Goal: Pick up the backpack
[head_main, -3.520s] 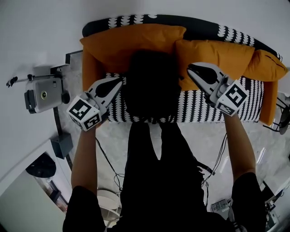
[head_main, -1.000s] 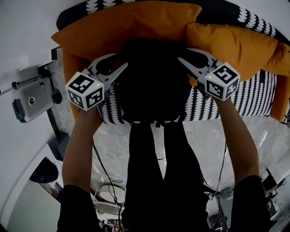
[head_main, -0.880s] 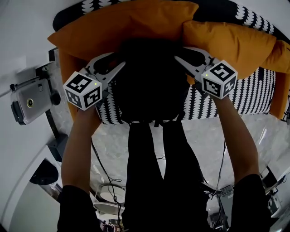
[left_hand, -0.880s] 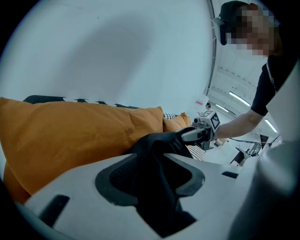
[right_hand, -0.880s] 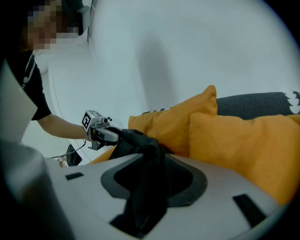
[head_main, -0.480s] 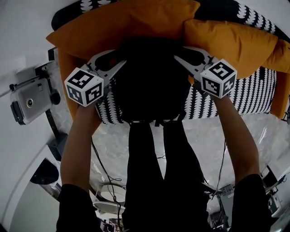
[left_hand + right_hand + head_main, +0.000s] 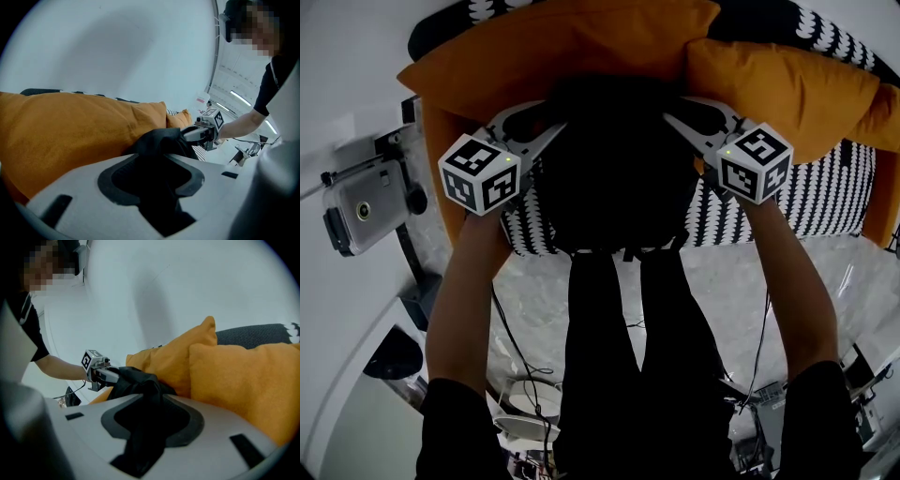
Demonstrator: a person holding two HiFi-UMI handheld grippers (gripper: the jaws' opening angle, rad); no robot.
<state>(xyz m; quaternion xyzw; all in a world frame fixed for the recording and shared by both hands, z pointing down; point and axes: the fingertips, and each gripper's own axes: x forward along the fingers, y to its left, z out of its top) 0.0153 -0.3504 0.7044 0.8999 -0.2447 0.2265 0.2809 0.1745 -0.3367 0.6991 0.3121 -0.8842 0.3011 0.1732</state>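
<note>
So the black backpack [image 7: 609, 178] is sitting right in front of the orange cushions [image 7: 553, 47] on the black-and-white patterned sofa [image 7: 825, 197], straight below my head cam. My left gripper [image 7: 546, 133] is clamped on the bag's fabric at its left side, and my right gripper [image 7: 680, 117] is clamped on the fabric at its right. I can't tell if the bag's bottom is touching the seat.

There is one black backpack [image 7: 609, 178]. There are two grippers, the left gripper [image 7: 551, 131] and the right gripper [image 7: 675, 118], and each carries one marker cube [image 7: 480, 174], so two cubes in all. One sofa [image 7: 825, 192] bears two large orange cushions [image 7: 553, 47] [image 7: 778, 82]. One grey camera-like device [image 7: 361, 211] shows at the left. One person is in view.
</note>
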